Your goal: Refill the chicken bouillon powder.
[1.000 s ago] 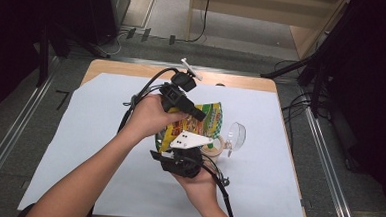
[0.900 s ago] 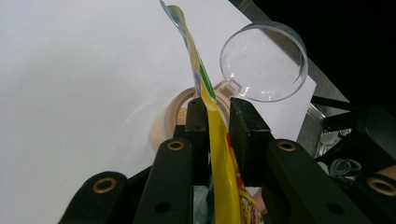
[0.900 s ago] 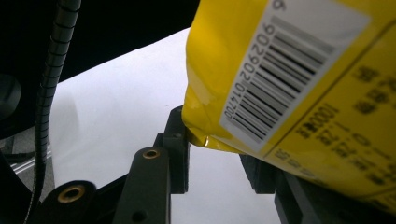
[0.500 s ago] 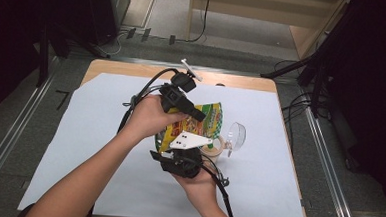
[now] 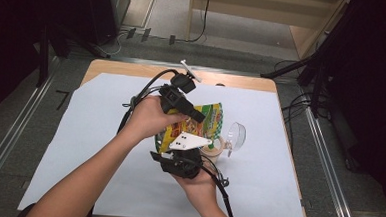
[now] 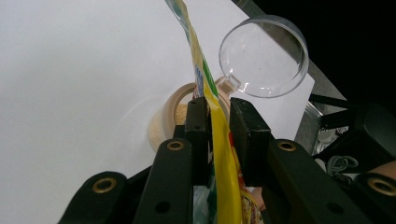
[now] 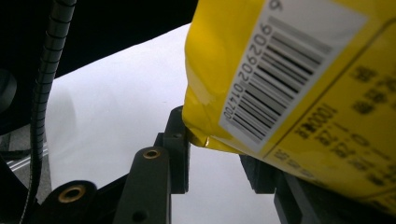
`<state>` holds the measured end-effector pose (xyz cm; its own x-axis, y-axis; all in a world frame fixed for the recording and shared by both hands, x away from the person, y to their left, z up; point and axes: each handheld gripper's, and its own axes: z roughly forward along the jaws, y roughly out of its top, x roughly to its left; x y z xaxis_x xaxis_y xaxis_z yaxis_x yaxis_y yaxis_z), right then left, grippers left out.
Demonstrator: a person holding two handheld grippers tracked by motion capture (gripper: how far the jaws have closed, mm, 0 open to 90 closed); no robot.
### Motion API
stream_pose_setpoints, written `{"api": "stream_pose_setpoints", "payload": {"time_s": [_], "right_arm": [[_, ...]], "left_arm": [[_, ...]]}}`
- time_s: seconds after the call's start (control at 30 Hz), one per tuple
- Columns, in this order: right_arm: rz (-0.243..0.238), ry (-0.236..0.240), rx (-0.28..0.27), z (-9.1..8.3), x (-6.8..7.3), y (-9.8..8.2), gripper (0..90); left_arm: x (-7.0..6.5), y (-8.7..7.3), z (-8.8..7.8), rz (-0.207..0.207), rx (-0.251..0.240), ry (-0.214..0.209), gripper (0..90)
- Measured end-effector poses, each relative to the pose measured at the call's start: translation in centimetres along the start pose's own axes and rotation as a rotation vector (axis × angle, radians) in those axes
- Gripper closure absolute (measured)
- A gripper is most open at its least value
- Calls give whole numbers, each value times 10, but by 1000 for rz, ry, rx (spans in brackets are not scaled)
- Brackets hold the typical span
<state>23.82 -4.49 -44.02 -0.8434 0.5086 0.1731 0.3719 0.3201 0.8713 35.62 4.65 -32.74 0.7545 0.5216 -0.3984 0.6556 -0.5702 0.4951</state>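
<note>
- Both claws grip one yellow bag (image 5: 200, 121) mid-frame in the high view: left claw (image 6: 218, 122) pinches its edge, right claw (image 7: 215, 154) clamps the barcode corner.
- Below its mouth I see the tan cup (image 6: 163, 128), clear lid (image 6: 264, 56) flipped back.
- Some powder is already inside, so I judge pouring underway; closing remains.

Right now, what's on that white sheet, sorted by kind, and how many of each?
Yellow snack bags: 1, held over the jar
Beige jars with a hinged clear lid, open: 1
Hand-held grippers: 2, the left gripper and the right gripper
Total: 4
</note>
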Motion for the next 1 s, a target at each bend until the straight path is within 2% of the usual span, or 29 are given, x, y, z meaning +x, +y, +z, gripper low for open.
{"api": "stream_pose_setpoints", "payload": {"time_s": [0.37,0.57,0.77,1.0], "right_arm": [[-43,-16,16,4,5,-3,663],[-65,-19,27,7,10,-6,640],[-75,-6,31,10,13,-9,591],[-81,11,28,12,14,-14,577]], "left_arm": [[2,-13,-6,10,-26,-25,783],[4,-22,-9,2,-39,-29,784],[7,-27,-10,-6,-41,-35,785],[9,-33,-9,-6,-39,-41,789]]}}
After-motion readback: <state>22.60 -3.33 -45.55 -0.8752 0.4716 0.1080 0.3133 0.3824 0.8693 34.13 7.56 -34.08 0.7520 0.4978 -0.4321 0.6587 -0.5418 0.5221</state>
